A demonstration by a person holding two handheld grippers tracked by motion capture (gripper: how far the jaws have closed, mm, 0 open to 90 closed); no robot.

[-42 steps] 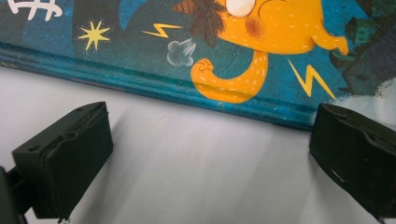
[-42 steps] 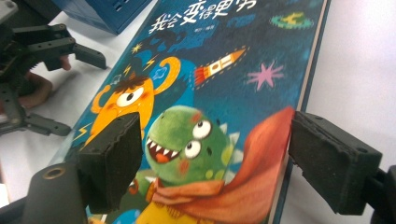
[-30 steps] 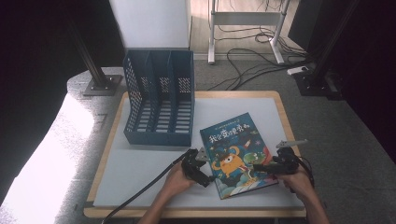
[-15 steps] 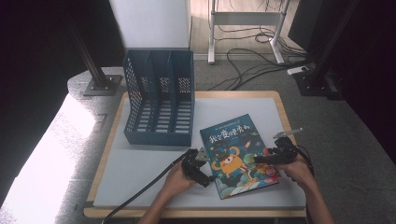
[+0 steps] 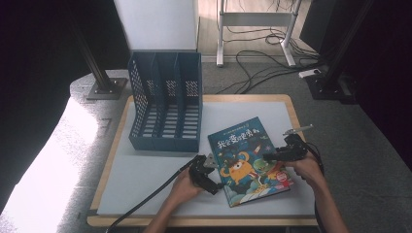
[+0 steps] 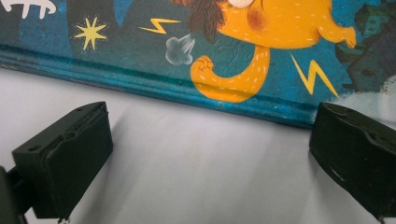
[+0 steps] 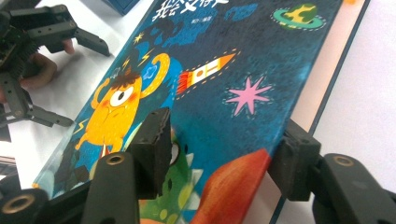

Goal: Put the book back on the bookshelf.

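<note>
the glossy picture book (image 5: 250,160) lay flat near the bench's (image 5: 145,184) front right corner. the right gripper (image 7: 219,149) had its jaws either side of the lifted cover, just closing in; contact was hard to make out. the left gripper (image 6: 210,154) stood open on white board by the book's edge, the blue perforated plastic file rack (image 5: 165,109) behind

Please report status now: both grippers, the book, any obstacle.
Left gripper open beside book spine. Right gripper closing, fingers straddling the lifted cover's edge. File rack stands apart behind.
</note>
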